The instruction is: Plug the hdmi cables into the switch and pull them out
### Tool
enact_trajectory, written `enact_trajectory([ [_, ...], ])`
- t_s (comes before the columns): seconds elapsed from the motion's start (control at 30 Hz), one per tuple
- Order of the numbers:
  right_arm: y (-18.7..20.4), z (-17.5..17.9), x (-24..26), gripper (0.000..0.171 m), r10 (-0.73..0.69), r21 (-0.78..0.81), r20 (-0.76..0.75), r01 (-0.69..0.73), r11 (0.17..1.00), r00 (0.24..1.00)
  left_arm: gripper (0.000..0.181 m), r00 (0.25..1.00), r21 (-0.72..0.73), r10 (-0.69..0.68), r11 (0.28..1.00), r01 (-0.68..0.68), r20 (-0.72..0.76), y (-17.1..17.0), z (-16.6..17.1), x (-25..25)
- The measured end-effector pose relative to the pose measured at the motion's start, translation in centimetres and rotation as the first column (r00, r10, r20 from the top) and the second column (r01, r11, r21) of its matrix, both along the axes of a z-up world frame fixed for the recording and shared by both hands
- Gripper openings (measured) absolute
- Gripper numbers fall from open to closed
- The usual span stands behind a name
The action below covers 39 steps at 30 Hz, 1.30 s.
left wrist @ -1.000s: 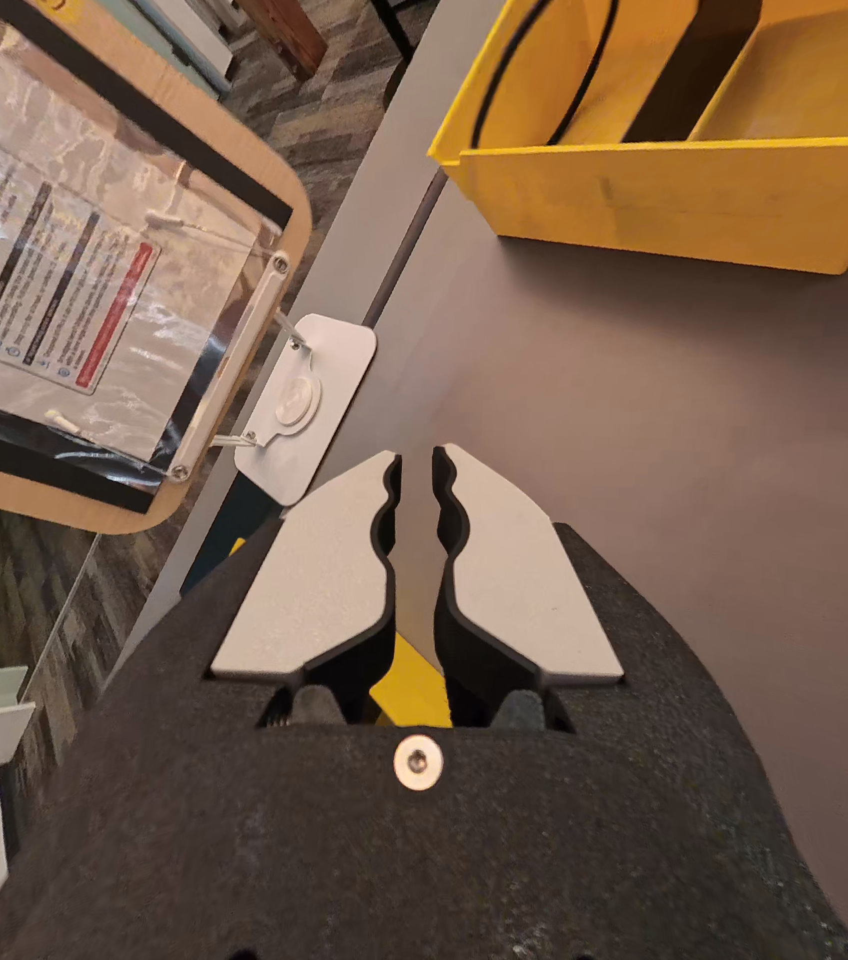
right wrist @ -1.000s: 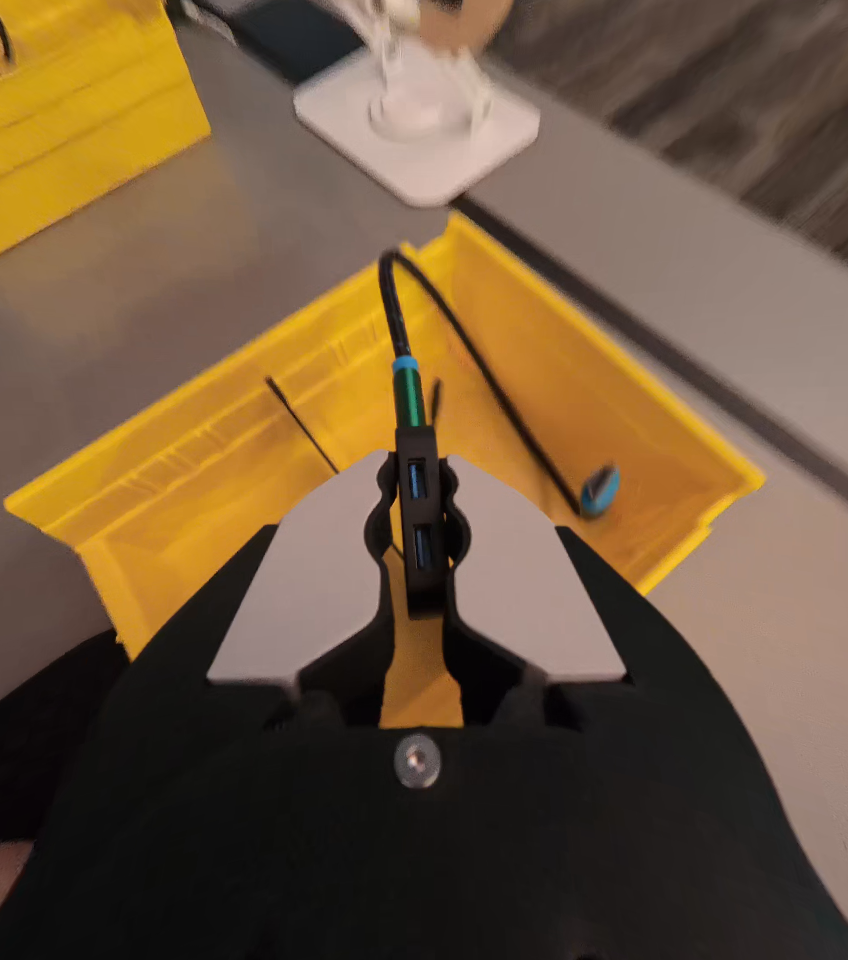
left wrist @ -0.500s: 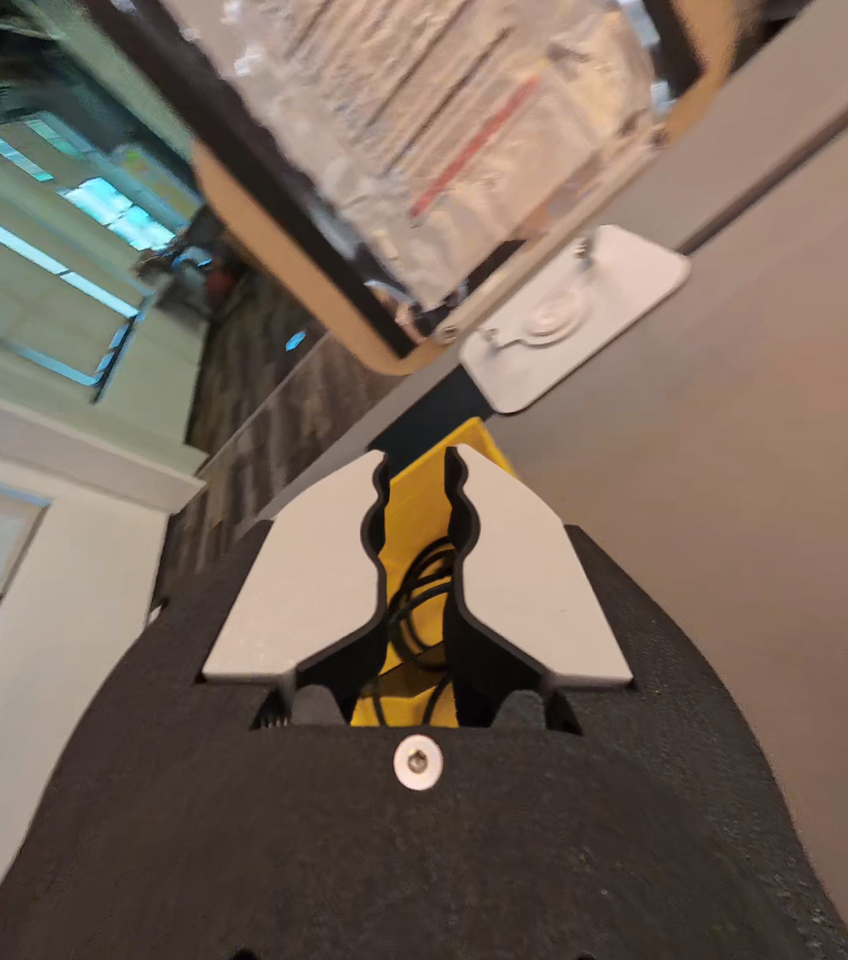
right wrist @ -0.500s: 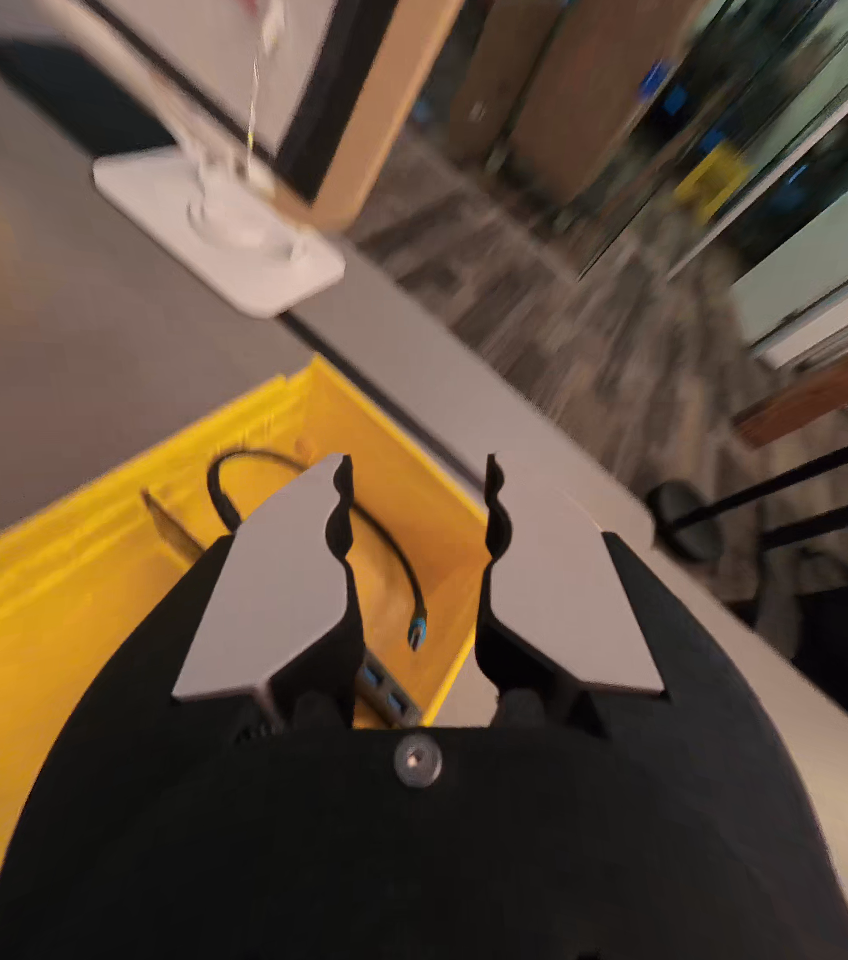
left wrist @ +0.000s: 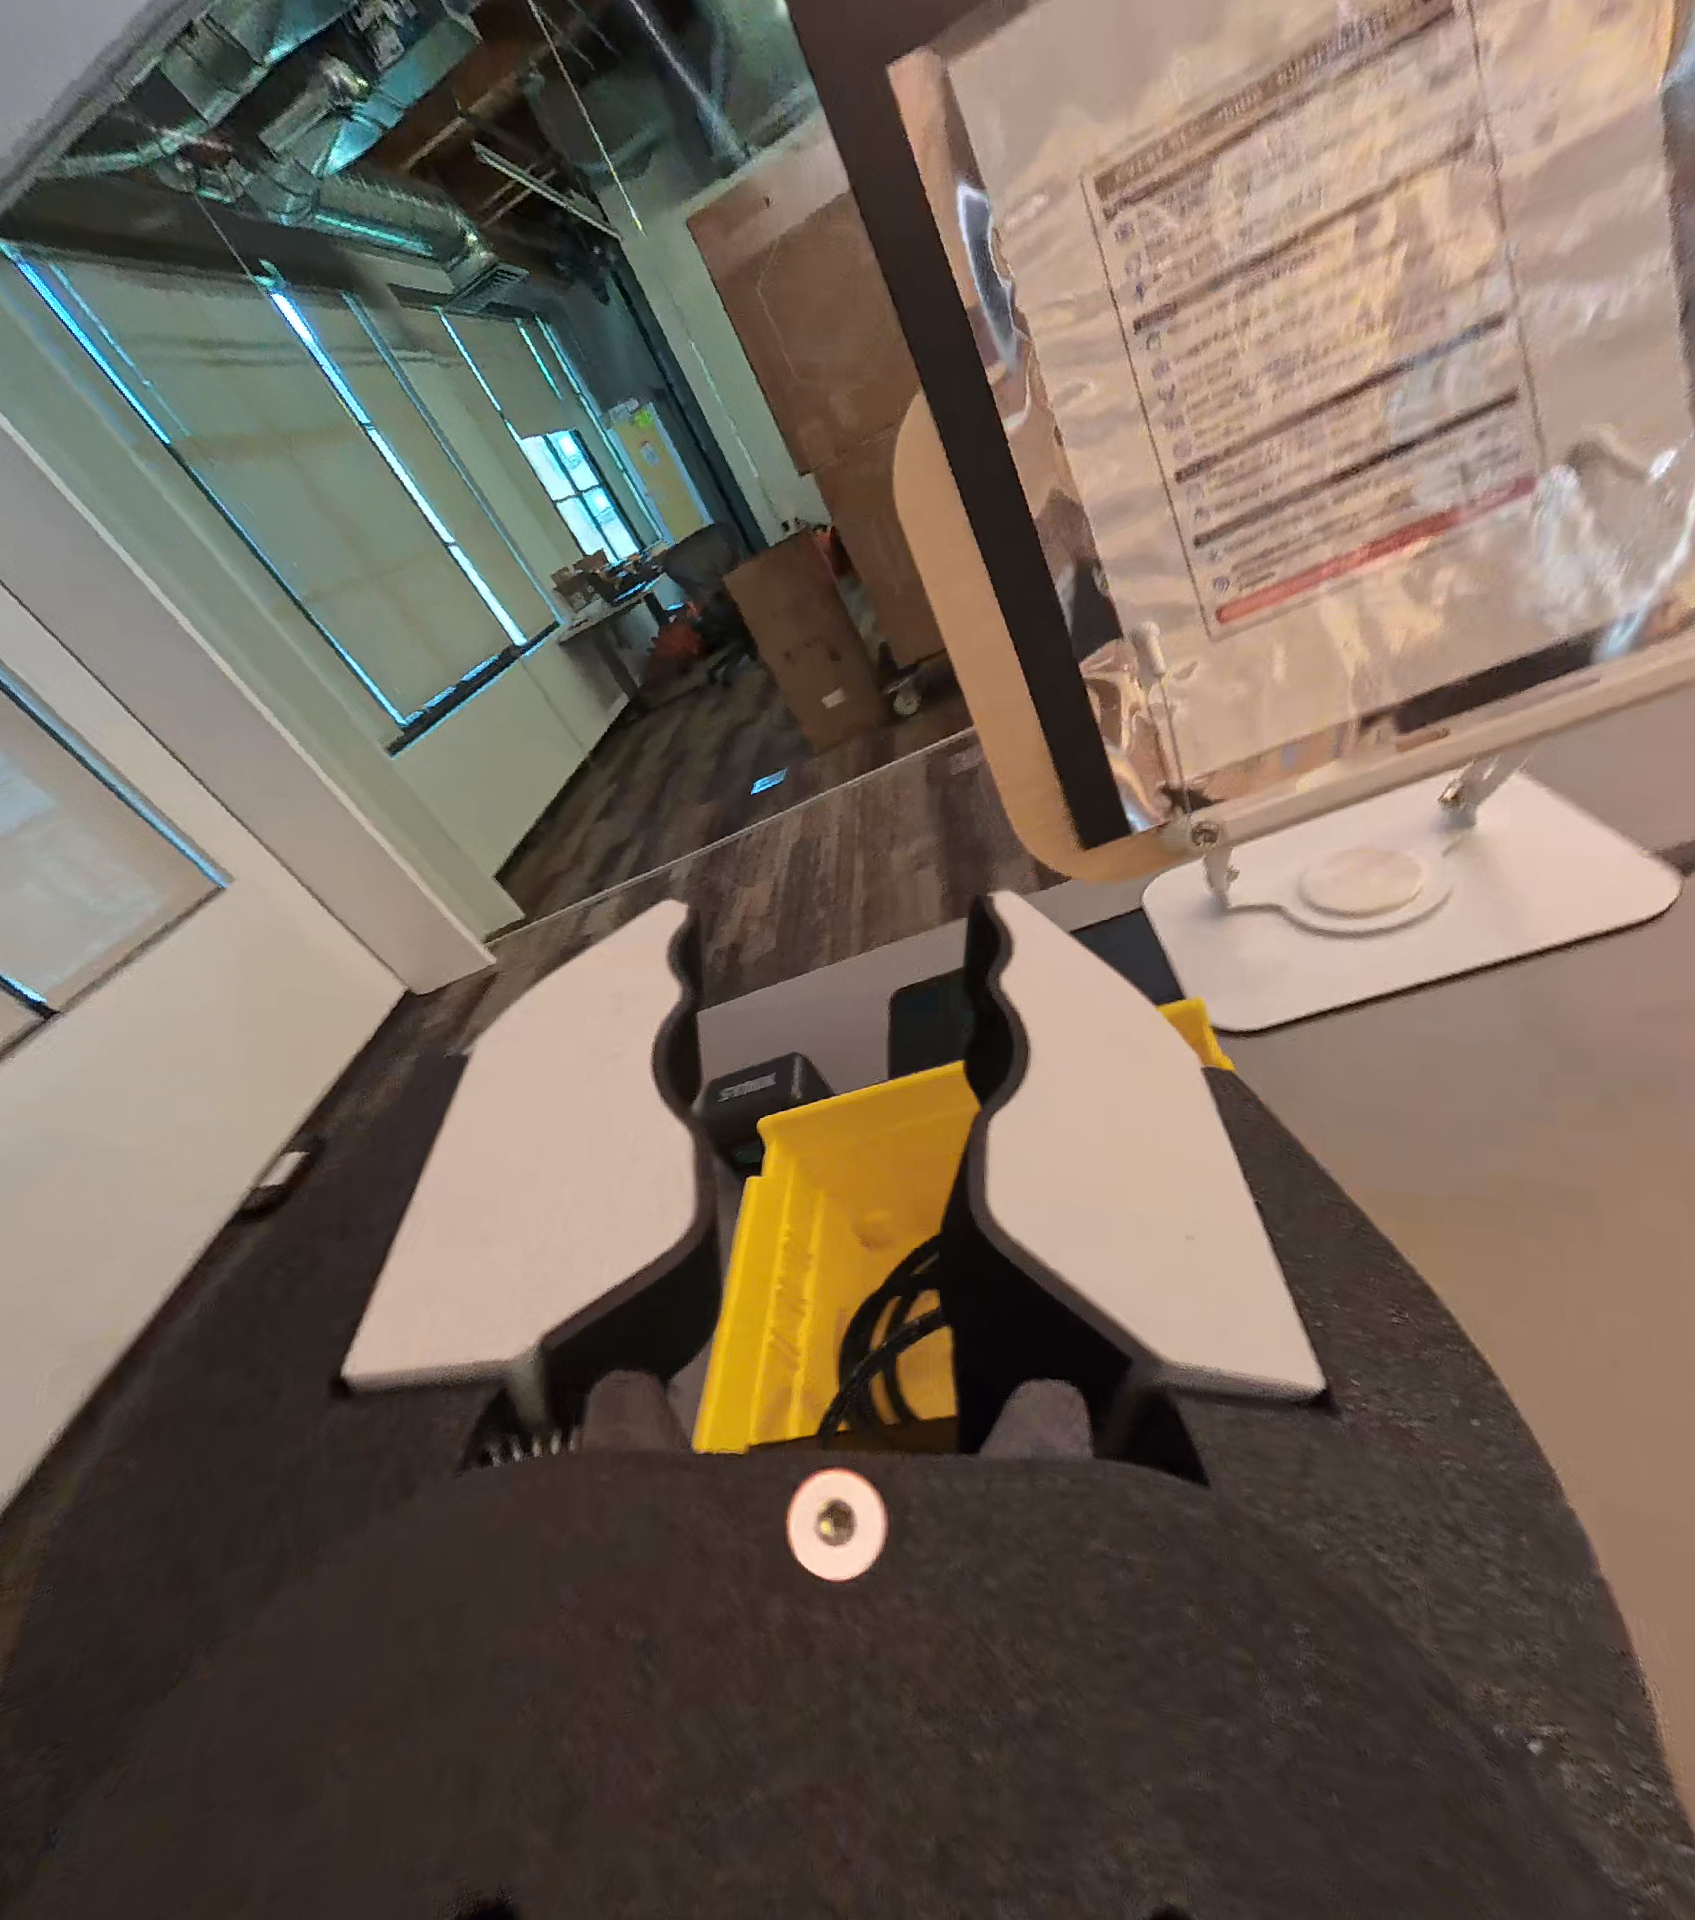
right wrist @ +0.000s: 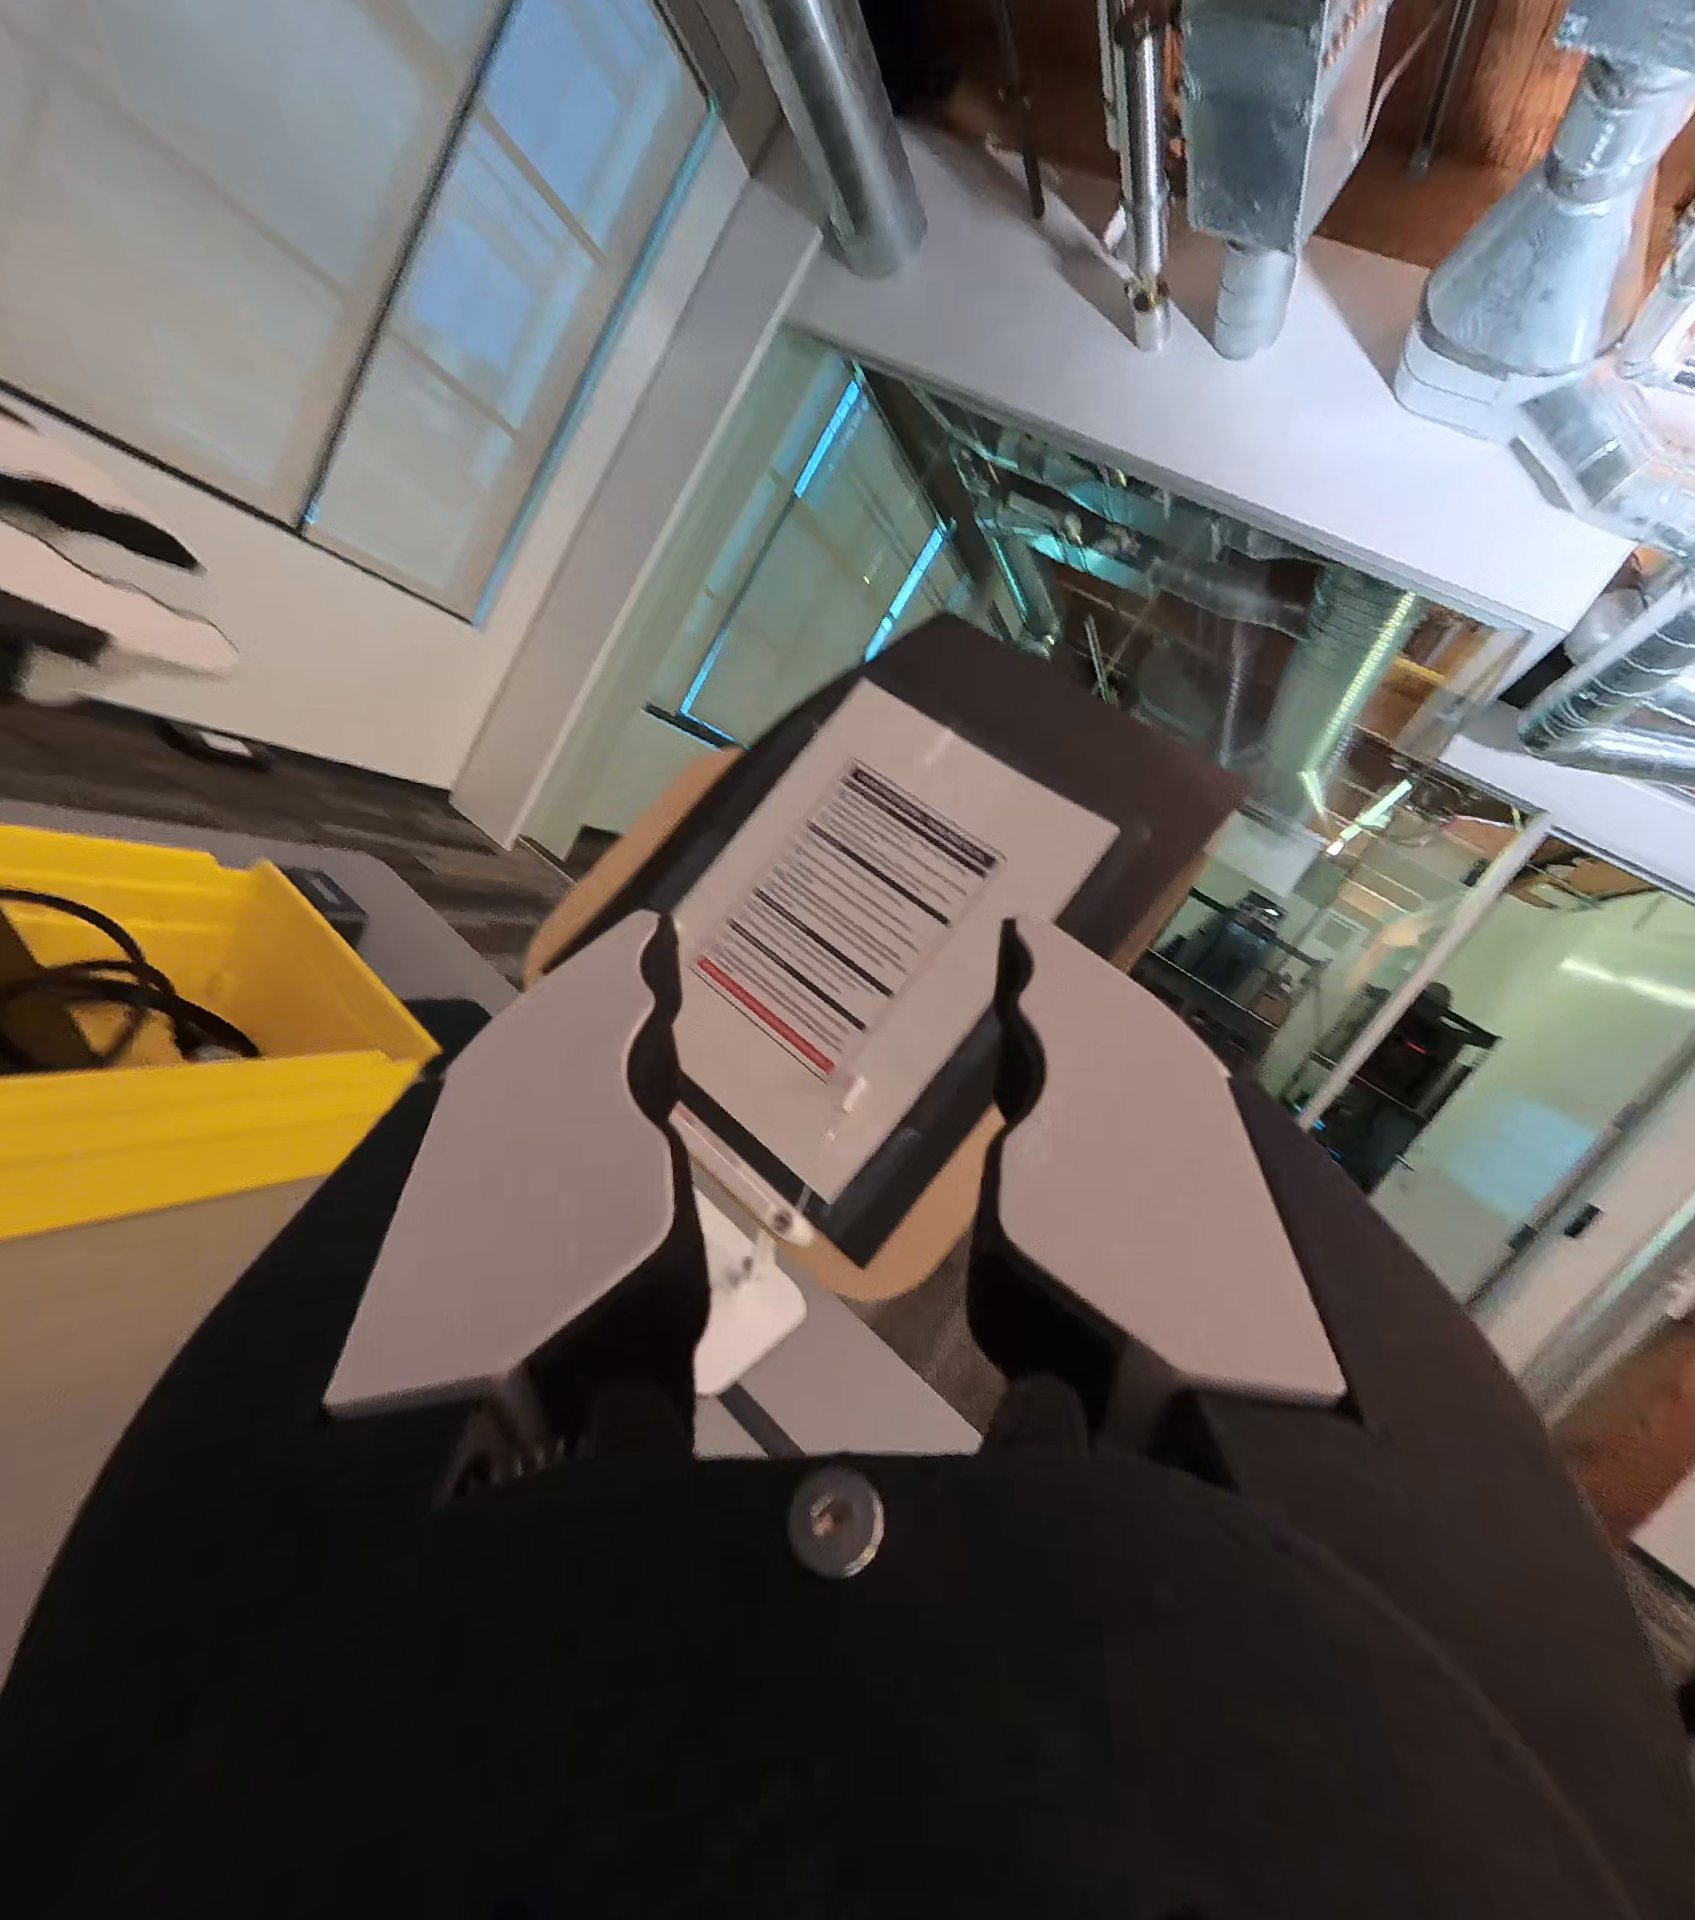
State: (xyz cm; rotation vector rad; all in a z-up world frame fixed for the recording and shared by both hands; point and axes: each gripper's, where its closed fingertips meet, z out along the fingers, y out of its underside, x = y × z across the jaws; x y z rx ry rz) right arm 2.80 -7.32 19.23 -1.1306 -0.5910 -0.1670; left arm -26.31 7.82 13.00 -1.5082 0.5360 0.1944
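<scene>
My left gripper (left wrist: 827, 935) is open and empty, tilted up above a yellow bin (left wrist: 853, 1143) that holds coiled black cables (left wrist: 884, 1340). My right gripper (right wrist: 835, 935) is open and empty, pointing up toward a sign board (right wrist: 884, 935) and the ceiling. In the right wrist view the same yellow bin (right wrist: 95, 1132) sits at the left with the black cables (right wrist: 74, 997) inside. The switch is not in view in either frame.
A sign board (left wrist: 1342, 416) on a white stand base (left wrist: 1394, 914) stands at the grey table's (left wrist: 1497, 1299) far edge. A small black box (left wrist: 760, 1091) lies beyond the bin. A blurred black and white gripper shape (right wrist: 74, 592) shows at the right view's far left. The tips of one gripper are about 35 cm away from the tips of the other.
The right gripper was shut on a black hub with a cable, let it go into a yellow bin, opened wide and swung upward. The left gripper opened from nearly shut and tilted up.
</scene>
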Motion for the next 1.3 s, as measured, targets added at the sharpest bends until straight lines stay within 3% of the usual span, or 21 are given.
enact_trajectory([
  [0.23,-5.0,3.1,-3.9,0.039,0.132,0.014,-0.082,-0.132,0.991,0.988,0.058,0.942,-0.067,-0.027,0.996,0.053,0.335,1.0,0.5,-5.2],
  [0.4,-4.6,3.9,-3.4,0.029,0.033,0.011,-0.031,-0.033,0.999,0.999,0.058,0.907,-0.089,-0.111,0.983,0.16,0.405,0.8,0.3,-6.9],
  [0.5,-3.6,2.8,-2.1,0.016,0.008,-0.019,-0.025,-0.008,1.0,1.0,0.041,0.927,-0.138,-0.191,0.96,0.246,0.324,0.5,-1.0,-6.0],
  [0.53,-3.4,2.3,-2.0,0.003,0.028,-0.017,-0.019,-0.029,0.999,0.999,0.033,0.937,-0.162,-0.201,0.953,0.254,0.286,0.5,-1.6,-5.9],
  [0.67,-1.7,0.2,-0.6,0.001,0.043,-0.098,0.009,-0.042,0.994,0.999,0.014,0.974,-0.317,-0.215,0.921,0.228,0.075,1.2,-5.9,-6.2],
  [0.83,0.4,-2.6,0.7,0.003,0.033,-0.236,0.049,-0.021,0.972,0.998,0.024,0.953,-0.543,-0.304,0.803,0.247,-0.016,2.0,-12.4,-5.5],
  [1.1,2.0,-5.0,0.4,0.006,0.012,-0.309,0.152,0.035,0.95,0.988,0.055,0.931,-0.593,-0.287,0.798,0.102,-0.226,4.3,-17.2,-4.8],
  [1.3,2.6,-6.1,-0.1,0.006,0.025,-0.342,0.19,0.042,0.939,0.981,0.057,0.904,-0.563,-0.218,0.826,-0.03,-0.368,6.0,-18.9,-5.9],
])
